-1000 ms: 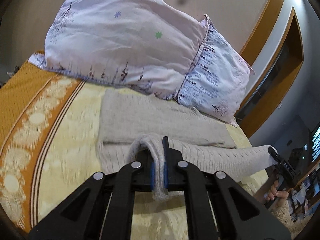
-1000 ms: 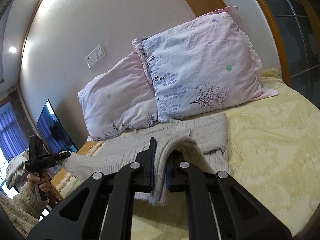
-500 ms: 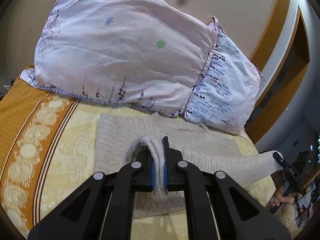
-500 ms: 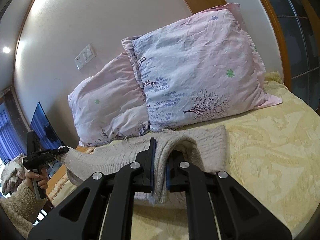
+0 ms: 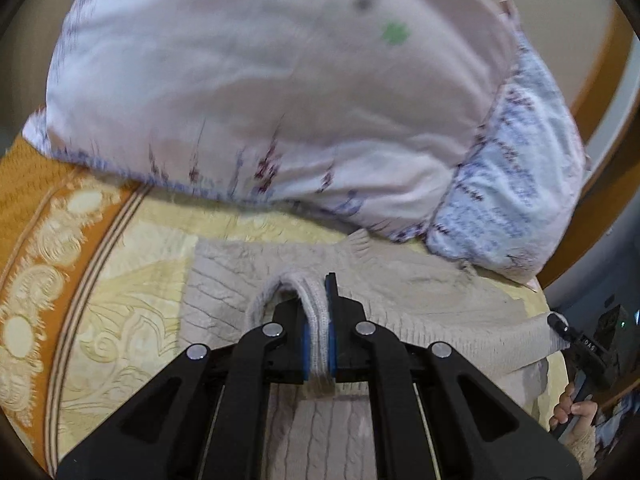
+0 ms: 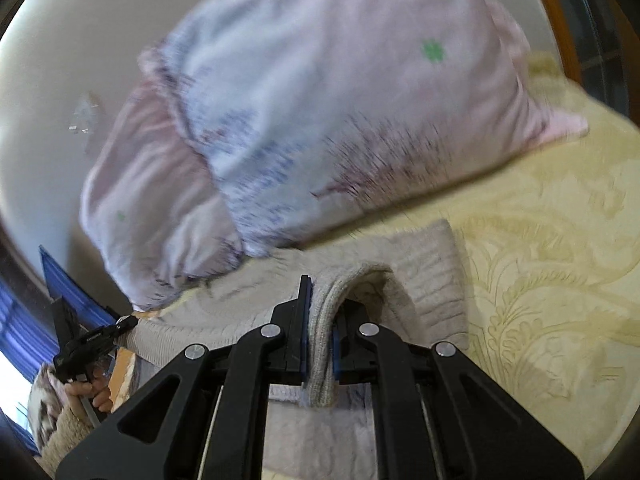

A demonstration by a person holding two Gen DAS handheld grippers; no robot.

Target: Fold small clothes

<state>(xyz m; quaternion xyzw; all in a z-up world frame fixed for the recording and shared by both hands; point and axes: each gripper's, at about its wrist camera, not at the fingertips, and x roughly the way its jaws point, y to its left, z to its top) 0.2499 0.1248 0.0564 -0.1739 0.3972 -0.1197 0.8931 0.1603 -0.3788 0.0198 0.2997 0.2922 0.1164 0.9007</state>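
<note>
You've got 1 sweater [image 5: 420, 292], 2 pillows, 2 grippers, all on 1 bedspread [image 5: 132, 292].

Taking the sweater as landmark, left to right in the left wrist view: left of it runs the orange patterned border [image 5: 36, 248] of the bedspread, then the pale yellow field it lies on. Behind it, w/ the lower edge touching the knit, sits the pink pillow [image 5: 260, 92]; right of that and overlapped by it, the bluish-white pillow [image 5: 516, 184] w/ purple print. At the sweater's far right end your right gripper [image 5: 558, 322] shows small, w/ your hand below it.

The sweater: pale grey-beige cable knit, spread wide across the bed just in front of the pillows, partly doubled over, surface mostly flat w/ soft creases. The ribbed hem edge is lifted into a small arch at each gripper.

Your left gripper [image 5: 319, 320] is clamped on that ribbed edge, blue pads pressing both sides, a loop of knit bulging up to the left of the fingers.

In the right wrist view your left gripper [image 6: 126, 323] sits at the sweater's far left, a stretched strip of knit running to it. Your right gripper [image 6: 320, 320] is likewise closed tight on a ribbed fold, w/ the knit draping right over the fingers. Both views are motion-blurred at the pillows.
</note>
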